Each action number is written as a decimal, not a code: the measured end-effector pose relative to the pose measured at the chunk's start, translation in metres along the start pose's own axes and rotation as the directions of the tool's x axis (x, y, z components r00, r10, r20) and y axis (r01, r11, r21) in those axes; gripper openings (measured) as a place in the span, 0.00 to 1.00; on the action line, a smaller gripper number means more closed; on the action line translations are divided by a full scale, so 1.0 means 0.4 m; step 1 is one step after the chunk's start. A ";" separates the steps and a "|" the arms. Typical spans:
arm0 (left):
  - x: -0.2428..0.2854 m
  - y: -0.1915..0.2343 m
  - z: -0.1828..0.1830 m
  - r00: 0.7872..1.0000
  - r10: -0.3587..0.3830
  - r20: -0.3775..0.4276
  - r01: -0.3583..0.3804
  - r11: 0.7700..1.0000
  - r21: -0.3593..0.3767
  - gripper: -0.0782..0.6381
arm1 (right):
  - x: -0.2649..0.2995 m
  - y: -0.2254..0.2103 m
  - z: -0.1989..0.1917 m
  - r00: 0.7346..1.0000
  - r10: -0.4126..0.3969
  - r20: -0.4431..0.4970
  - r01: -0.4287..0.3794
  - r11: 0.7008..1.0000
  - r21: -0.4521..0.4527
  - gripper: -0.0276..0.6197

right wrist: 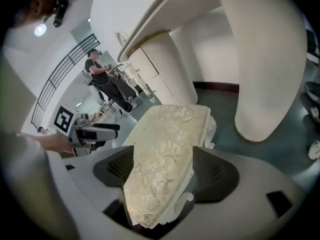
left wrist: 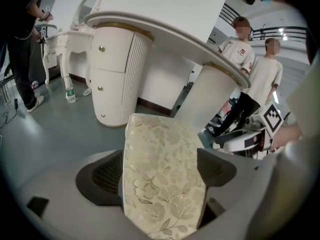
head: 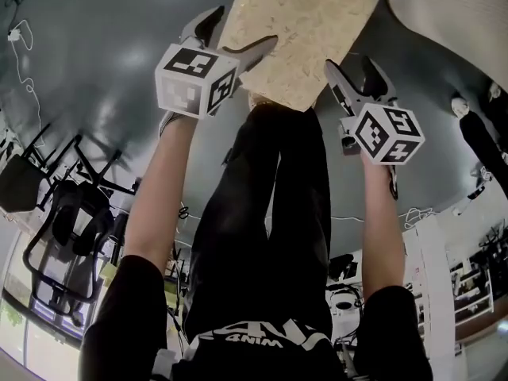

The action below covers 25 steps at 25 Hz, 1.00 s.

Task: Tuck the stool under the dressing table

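Dressing table (left wrist: 117, 74): white, curved top on ribbed pedestals, just beyond the stool.
Stool (head: 298, 30): cream floral seat, on the grey floor (head: 103, 62), in front of the table, not under it.
Left gripper (head: 242, 28): jaws spread wide, seat's left side between them.
Right gripper (head: 352, 63): jaws spread wide, seat's right side between them.

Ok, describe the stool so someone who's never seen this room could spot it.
Find the white dressing table with a curved top on two ribbed pedestals. Just in front of it is the stool; it alone has a cream cushion with a floral pattern.
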State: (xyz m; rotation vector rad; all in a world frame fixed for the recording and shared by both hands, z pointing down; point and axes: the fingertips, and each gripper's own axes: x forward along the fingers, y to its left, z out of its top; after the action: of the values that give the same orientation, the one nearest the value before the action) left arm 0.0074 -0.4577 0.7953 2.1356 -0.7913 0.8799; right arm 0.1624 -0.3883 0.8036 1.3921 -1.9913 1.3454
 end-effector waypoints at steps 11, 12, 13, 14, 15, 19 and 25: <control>0.147 0.100 -0.092 0.979 -0.110 -0.171 0.102 0.993 -0.052 0.75 | 0.117 -0.086 -0.091 0.988 0.080 -0.134 -0.055 0.982 0.181 0.58; 0.157 0.103 -0.101 0.976 -0.123 -0.182 0.114 0.992 -0.061 0.75 | 0.126 -0.087 -0.098 0.986 0.089 -0.142 -0.061 0.980 0.190 0.58; 0.166 0.106 -0.108 0.972 -0.140 -0.188 0.128 0.989 -0.075 0.75 | 0.134 -0.091 -0.105 0.984 0.094 -0.151 -0.064 0.979 0.194 0.58; 0.173 0.107 -0.112 0.968 -0.162 -0.189 0.147 0.985 -0.093 0.75 | 0.142 -0.094 -0.110 0.982 0.101 -0.157 -0.069 0.978 0.198 0.58; 0.178 0.106 -0.113 0.965 -0.186 -0.185 0.168 0.979 -0.112 0.75 | 0.148 -0.095 -0.113 0.981 0.111 -0.162 -0.077 0.976 0.205 0.58; 0.178 0.081 -0.107 0.952 -0.256 -0.170 0.231 0.961 -0.154 0.75 | 0.132 -0.089 -0.109 0.973 0.163 -0.164 -0.124 0.966 0.227 0.58; 0.188 0.083 -0.127 0.936 -0.297 -0.188 0.264 0.947 -0.184 0.75 | 0.158 -0.081 -0.112 0.961 0.221 -0.165 -0.177 0.953 0.245 0.58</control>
State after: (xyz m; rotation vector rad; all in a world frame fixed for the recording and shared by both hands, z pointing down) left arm 0.0094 -0.4582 0.8920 1.9165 -0.4164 0.8468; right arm 0.1527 -0.3851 0.8869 1.1229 -1.9388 1.7760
